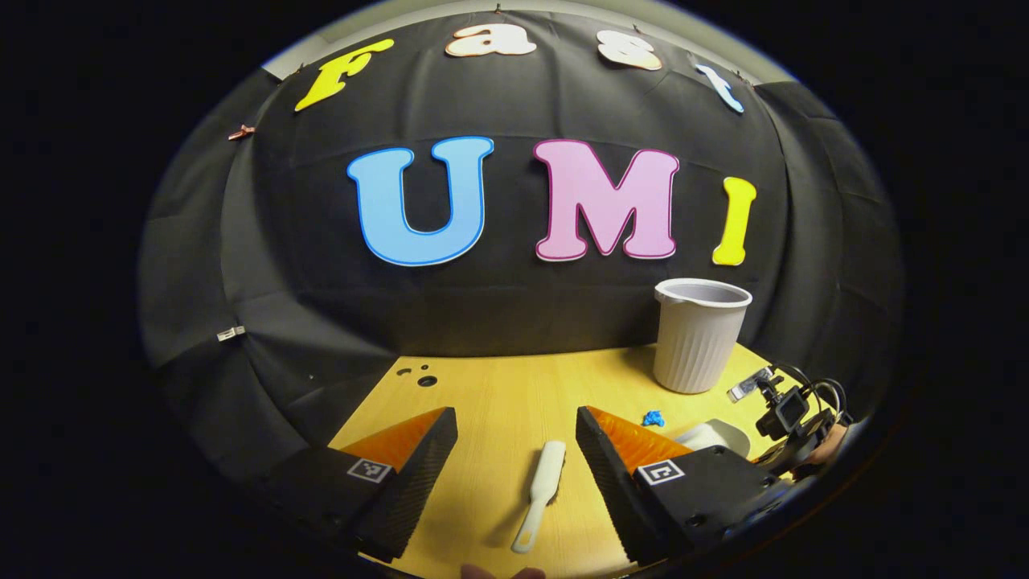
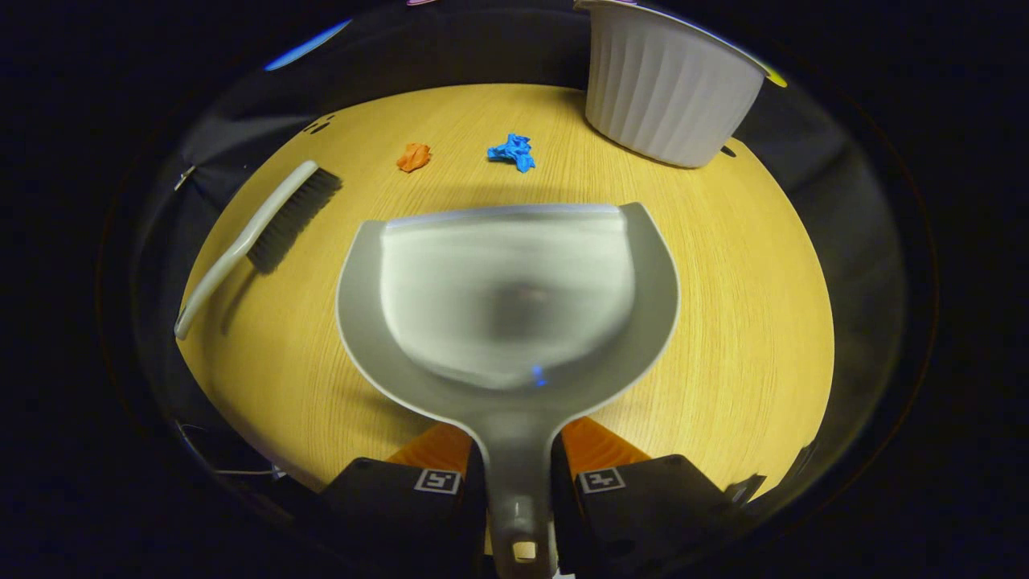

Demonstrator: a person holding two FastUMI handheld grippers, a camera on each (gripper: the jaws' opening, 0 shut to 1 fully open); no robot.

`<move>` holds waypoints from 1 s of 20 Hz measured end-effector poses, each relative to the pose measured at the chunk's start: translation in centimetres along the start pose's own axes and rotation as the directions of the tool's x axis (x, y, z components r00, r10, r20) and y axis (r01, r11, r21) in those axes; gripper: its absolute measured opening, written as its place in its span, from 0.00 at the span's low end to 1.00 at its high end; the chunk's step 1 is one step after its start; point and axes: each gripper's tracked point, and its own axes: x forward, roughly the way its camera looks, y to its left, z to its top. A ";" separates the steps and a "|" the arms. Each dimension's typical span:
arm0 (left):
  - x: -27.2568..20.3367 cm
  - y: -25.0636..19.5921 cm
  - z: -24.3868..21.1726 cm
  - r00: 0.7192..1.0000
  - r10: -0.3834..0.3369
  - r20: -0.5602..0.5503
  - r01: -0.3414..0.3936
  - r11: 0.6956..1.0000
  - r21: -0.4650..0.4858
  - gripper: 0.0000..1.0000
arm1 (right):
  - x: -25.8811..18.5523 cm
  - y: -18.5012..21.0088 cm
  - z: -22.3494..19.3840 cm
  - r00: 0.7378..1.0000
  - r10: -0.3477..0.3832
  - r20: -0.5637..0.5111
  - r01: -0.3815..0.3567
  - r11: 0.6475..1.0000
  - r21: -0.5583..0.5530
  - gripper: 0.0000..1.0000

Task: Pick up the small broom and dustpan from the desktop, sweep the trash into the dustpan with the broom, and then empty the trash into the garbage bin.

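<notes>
While right tool [image 2: 517, 474] clenched dustpan [image 2: 506, 297], left tool [image 1: 514, 474], released, straddled broom [image 1: 540, 492]; should have closed squarely on handle.

- Left hand-held gripper [image 1: 514, 450]: black blocky body, ridged inner faces, square black-and-white marker tags, lower frame.
- Right hand-held gripper [image 2: 518, 474]: same tags; small camera, looped black cables.

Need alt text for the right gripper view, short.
The right gripper is shut on the handle of a grey dustpan over a wooden desktop. Beyond it lie a small broom, orange and blue paper scraps, and a white ribbed bin.
</notes>
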 end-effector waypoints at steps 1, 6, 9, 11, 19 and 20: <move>0.1 0.0 -0.5 1.000 0.003 -0.019 -0.003 1.000 0.003 0.95 | -0.2 -0.1 0.2 1.000 0.004 0.011 -0.004 1.000 -0.012 0.38; 1.3 -1.1 -3.5 0.991 -0.018 -0.136 0.020 1.000 0.017 0.95 | -2.4 -0.4 0.4 0.997 0.059 0.048 -0.056 0.997 -0.061 0.37; 2.4 -2.5 -6.7 0.965 -0.073 -0.252 0.079 0.997 0.015 0.95 | -3.9 -1.2 0.7 0.994 0.073 0.078 -0.067 0.994 -0.083 0.37; 3.3 -3.5 -9.3 0.934 -0.110 -0.339 0.118 0.993 0.002 0.94 | -4.8 -1.8 0.8 0.992 0.079 0.095 -0.070 0.994 -0.087 0.37; 6.9 -3.4 -18.9 0.793 -0.121 -0.597 0.190 0.980 0.054 0.92 | -7.0 -3.9 0.2 0.989 0.076 0.126 -0.063 0.993 -0.104 0.37; 7.5 -3.3 -19.8 0.779 -0.117 -0.616 0.192 0.980 0.056 0.90 | -7.0 -4.1 0.1 0.990 0.071 0.125 -0.058 0.992 -0.109 0.42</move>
